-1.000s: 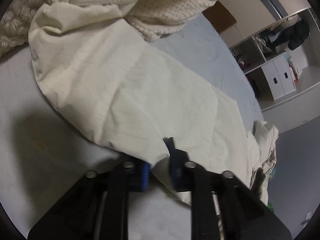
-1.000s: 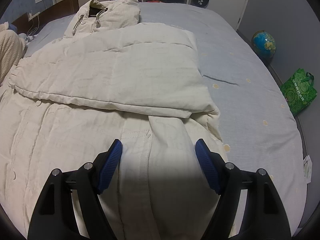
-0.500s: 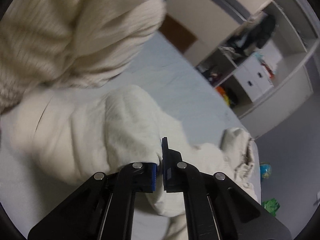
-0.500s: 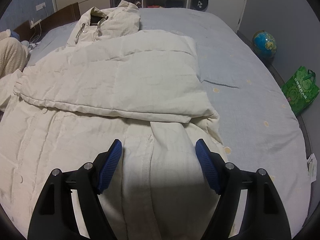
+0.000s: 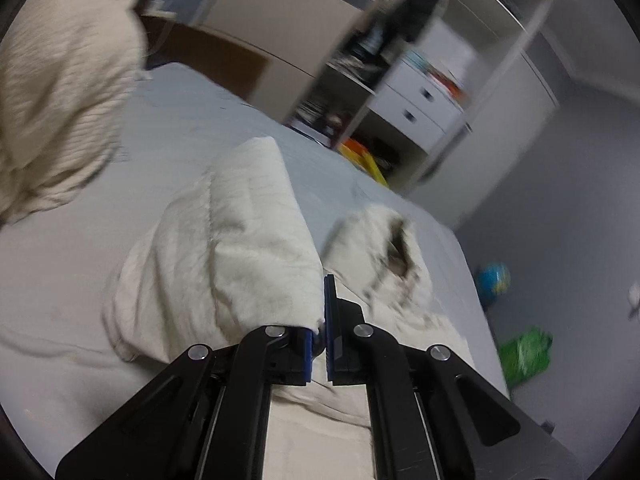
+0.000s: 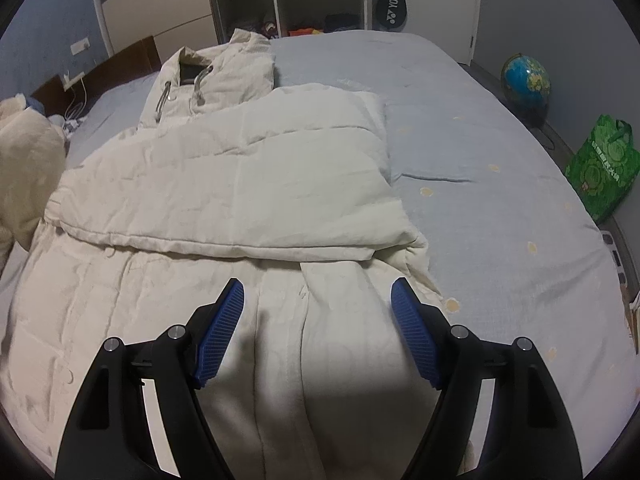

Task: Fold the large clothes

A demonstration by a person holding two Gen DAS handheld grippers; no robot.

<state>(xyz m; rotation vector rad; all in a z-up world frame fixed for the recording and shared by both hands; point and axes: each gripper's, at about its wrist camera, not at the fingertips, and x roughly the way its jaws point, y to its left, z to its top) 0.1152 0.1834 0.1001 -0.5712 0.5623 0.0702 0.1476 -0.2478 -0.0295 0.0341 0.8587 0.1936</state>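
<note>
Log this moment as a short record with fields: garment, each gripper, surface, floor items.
garment: cream padded jacket, one side folded across its body, hood at the far end
left gripper: shut on a bunched part of the jacket, lifted off the bed
right gripper: open, above the jacket's lower part, holding nothing
surface: bed, grey-blue cover
floor items: globe, green bag

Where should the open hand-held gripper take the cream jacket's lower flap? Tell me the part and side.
Grip the cream jacket at its bottom hem nearest the right hand-held gripper, coming from the near bed edge; that flap lies flat, unfolded, directly between the open jaws.
</note>
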